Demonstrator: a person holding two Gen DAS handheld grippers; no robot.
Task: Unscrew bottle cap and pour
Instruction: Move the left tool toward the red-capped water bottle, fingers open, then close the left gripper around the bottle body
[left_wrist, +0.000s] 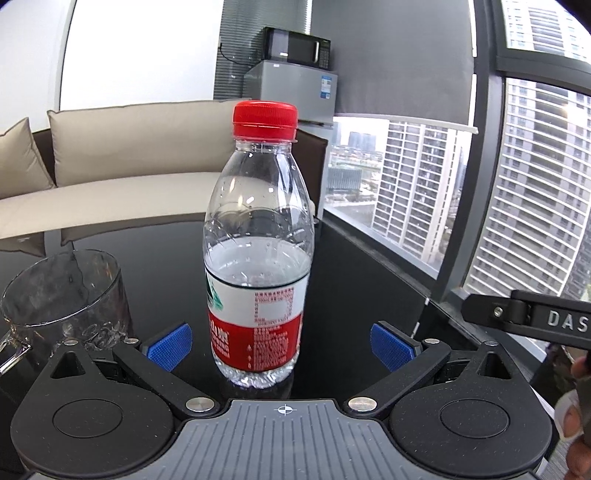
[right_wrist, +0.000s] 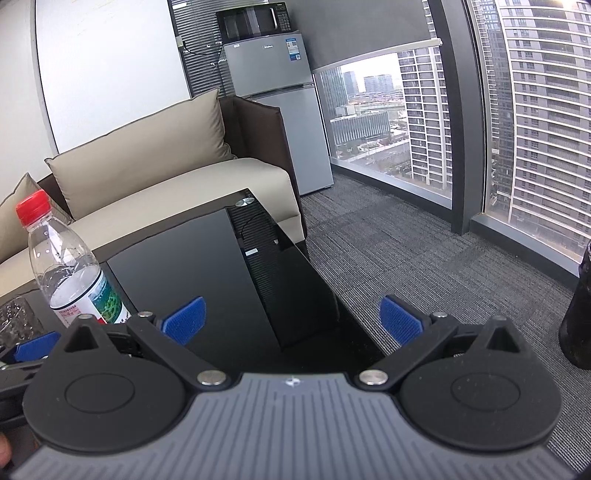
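A clear plastic water bottle (left_wrist: 258, 251) with a red cap (left_wrist: 265, 120) and a red-and-white label stands upright on the black glass table (left_wrist: 354, 280), about half full. My left gripper (left_wrist: 280, 341) is open, its blue pads on either side of the bottle's base without touching it. A clear glass mug (left_wrist: 66, 299) stands empty to the bottle's left. My right gripper (right_wrist: 293, 321) is open and empty over the table's right part. The bottle also shows at the far left of the right wrist view (right_wrist: 70, 273), with its cap (right_wrist: 32, 207) on.
A beige sofa (right_wrist: 177, 173) stands behind the table. A grey fridge (right_wrist: 280, 110) with a microwave (right_wrist: 255, 20) on top stands beyond it. Floor-to-ceiling windows (right_wrist: 535, 122) run along the right. The right gripper's black body (left_wrist: 532, 317) reaches in at the left view's right edge.
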